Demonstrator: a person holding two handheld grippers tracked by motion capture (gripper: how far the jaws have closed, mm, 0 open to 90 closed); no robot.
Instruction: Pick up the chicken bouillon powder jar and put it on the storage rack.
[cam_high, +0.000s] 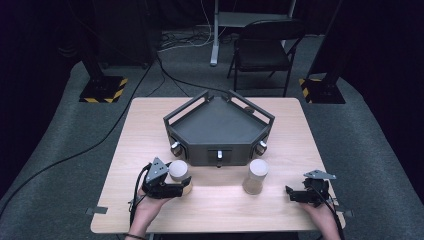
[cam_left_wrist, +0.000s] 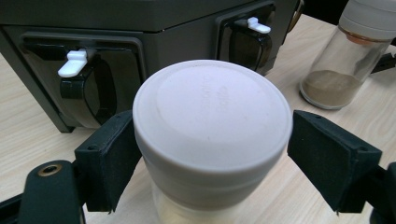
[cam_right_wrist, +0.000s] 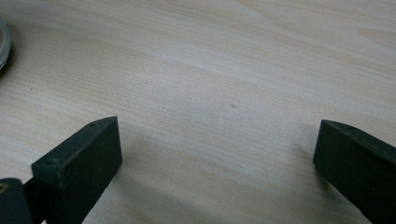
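Observation:
A clear jar with a wide white lid (cam_left_wrist: 212, 116) stands on the wooden table (cam_high: 220, 200) in front of a dark grey box (cam_high: 218, 127). My left gripper (cam_left_wrist: 215, 156) is shut on this jar, one black jaw pressing each side just under the lid; from above, the left gripper (cam_high: 183, 188) sits at the front left. A second white-lidded jar (cam_high: 256, 176) holding brown powder (cam_left_wrist: 334, 88) stands to the right. My right gripper (cam_high: 291, 193) is open over bare wood near the front right edge, and its own view of the right gripper (cam_right_wrist: 217, 154) has nothing between the jaws.
The grey box has a railed tray top and front compartments with white latches (cam_left_wrist: 74, 63). Behind the table are a black folding chair (cam_high: 265, 47), floor cables and stand bases (cam_high: 102, 89). The rim of the powder jar (cam_right_wrist: 3, 42) is at the left edge of the right gripper view.

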